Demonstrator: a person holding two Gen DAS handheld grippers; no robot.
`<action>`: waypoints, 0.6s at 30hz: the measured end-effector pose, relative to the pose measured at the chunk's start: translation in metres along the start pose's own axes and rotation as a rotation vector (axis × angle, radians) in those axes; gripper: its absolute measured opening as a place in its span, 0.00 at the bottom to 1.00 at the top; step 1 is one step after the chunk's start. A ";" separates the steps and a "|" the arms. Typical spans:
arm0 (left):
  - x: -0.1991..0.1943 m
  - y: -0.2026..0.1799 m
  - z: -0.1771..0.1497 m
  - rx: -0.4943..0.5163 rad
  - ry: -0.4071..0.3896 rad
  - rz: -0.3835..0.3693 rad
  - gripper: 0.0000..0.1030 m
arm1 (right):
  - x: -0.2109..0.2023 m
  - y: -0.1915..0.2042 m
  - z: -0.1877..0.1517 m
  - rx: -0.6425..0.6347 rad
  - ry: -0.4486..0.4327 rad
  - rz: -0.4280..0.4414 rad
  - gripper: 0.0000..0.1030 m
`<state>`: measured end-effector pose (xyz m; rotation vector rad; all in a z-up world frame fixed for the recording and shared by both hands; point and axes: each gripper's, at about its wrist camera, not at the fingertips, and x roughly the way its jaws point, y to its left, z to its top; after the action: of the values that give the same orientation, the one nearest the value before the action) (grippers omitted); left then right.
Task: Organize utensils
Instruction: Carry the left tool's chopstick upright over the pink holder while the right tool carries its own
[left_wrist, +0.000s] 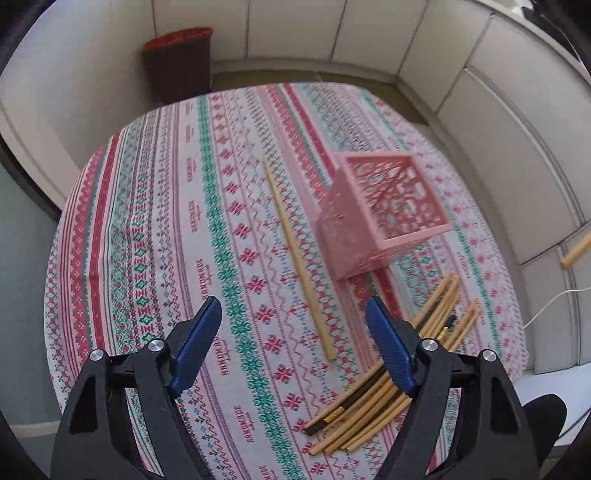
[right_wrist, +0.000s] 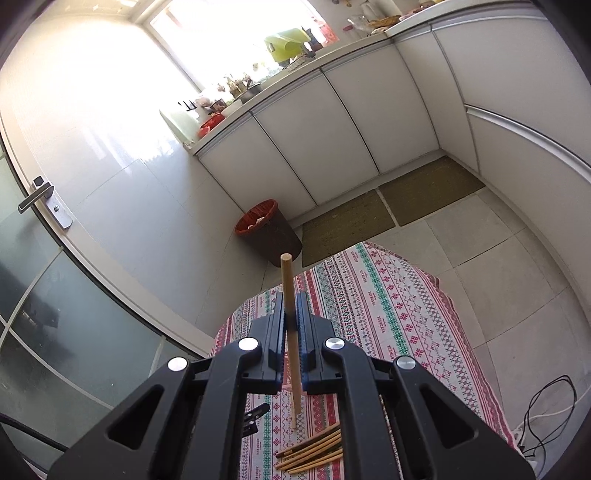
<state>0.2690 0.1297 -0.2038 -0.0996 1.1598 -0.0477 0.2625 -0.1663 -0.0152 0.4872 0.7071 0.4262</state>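
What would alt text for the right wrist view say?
The right gripper clamps one wooden chopstick upright above a patterned tablecloth, with more chopsticks piled below. Behind are white cabinets and a red-rimmed bin.

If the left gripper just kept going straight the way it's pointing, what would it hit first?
Probably the tablecloth. The open left gripper points down at bare cloth, with the lone chopstick just right of its line and the pink basket farther right. Depth is uncertain.
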 end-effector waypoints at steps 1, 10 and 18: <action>0.010 0.002 -0.003 -0.001 0.027 -0.003 0.64 | 0.000 0.001 0.000 -0.001 -0.002 0.002 0.06; 0.059 -0.007 -0.032 -0.023 0.097 -0.009 0.28 | 0.008 -0.011 -0.006 0.020 0.019 0.007 0.06; 0.057 -0.016 -0.042 -0.117 0.064 0.035 0.32 | 0.007 -0.025 -0.011 0.044 0.026 0.007 0.06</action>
<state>0.2534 0.1067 -0.2707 -0.1826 1.2278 0.0484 0.2650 -0.1796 -0.0395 0.5269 0.7409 0.4249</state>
